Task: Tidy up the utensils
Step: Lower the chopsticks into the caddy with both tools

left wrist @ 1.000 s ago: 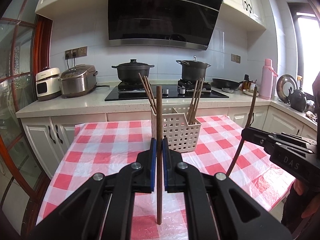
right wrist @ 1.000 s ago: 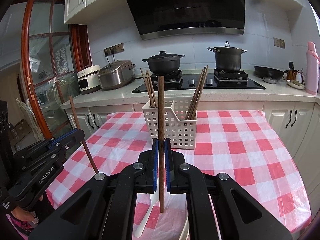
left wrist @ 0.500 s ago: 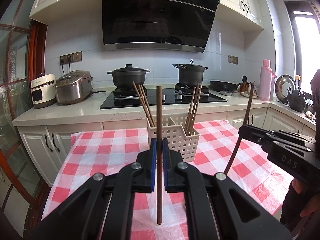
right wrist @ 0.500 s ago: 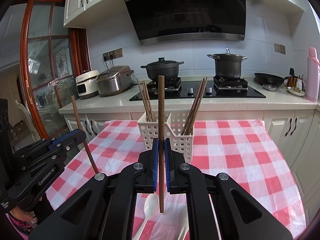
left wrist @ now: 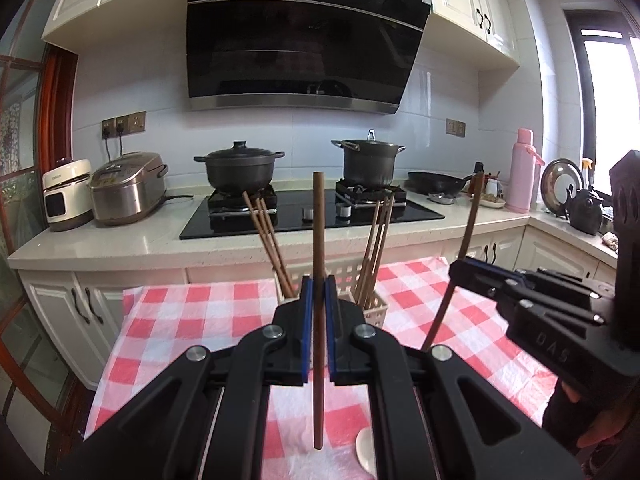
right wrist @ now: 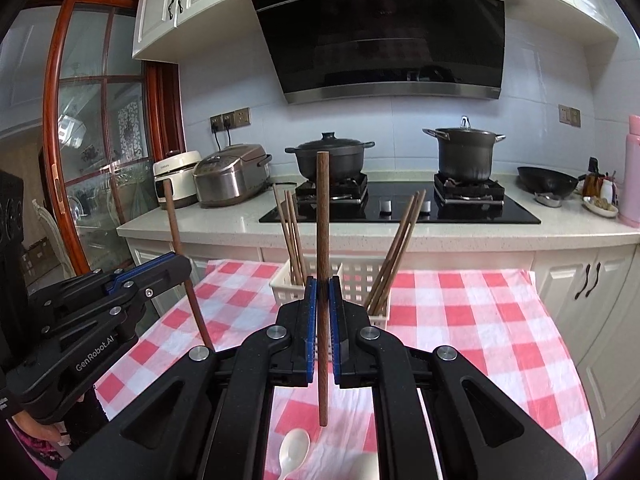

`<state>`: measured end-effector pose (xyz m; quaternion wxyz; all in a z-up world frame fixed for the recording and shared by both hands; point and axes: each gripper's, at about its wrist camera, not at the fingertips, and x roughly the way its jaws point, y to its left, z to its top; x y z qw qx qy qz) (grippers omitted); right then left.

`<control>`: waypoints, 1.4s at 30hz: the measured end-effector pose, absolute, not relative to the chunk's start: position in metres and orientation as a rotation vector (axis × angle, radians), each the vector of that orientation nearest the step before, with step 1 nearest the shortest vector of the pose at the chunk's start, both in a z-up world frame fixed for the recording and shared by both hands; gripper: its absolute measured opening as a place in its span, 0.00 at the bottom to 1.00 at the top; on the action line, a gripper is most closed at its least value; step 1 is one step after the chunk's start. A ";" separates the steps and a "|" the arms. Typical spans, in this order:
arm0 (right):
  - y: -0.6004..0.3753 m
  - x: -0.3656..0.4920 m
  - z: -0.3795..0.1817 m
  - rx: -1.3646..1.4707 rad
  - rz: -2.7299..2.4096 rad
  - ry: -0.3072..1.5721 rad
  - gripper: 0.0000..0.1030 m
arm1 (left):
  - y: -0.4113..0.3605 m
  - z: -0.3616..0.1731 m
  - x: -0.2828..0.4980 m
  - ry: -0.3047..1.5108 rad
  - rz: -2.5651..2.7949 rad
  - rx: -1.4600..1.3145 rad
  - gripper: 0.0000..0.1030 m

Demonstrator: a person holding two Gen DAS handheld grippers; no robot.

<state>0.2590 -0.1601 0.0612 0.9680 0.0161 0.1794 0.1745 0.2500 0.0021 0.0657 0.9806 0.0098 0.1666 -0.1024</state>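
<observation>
Both grippers have been raised higher above the basket (right wrist: 356, 280). One upright chopstick (left wrist: 319, 248) is clamped by the left gripper (left wrist: 319, 312). Another chopstick (right wrist: 322, 240) is pinched by the right gripper (right wrist: 322, 312).

L hand-held gripper (left wrist: 316, 312): jaws closed, blue pads pinching a brown stick upright, roughly mid-length. Held level, pointing fwd, raised off the surface. R hand-held gripper (right wrist: 323, 316): same pose, jaws clamped on its own upright stick. Both side by side, apart, not touching. Each shows in the other's view w/ stick tilted. Person's fingers (left wrist: 600, 436) under R unit.
</observation>
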 end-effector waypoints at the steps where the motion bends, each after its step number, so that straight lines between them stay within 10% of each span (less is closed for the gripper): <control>1: -0.160 0.261 0.064 0.030 0.354 0.358 0.07 | 0.001 0.069 0.253 0.331 -0.211 0.020 0.06; 26: -0.175 0.362 0.134 0.043 0.334 0.302 0.07 | -0.005 0.174 0.357 0.227 -0.194 -0.014 0.06; 42: -0.164 0.415 0.087 0.031 0.364 0.419 0.07 | 0.009 0.116 0.434 0.377 -0.194 -0.111 0.06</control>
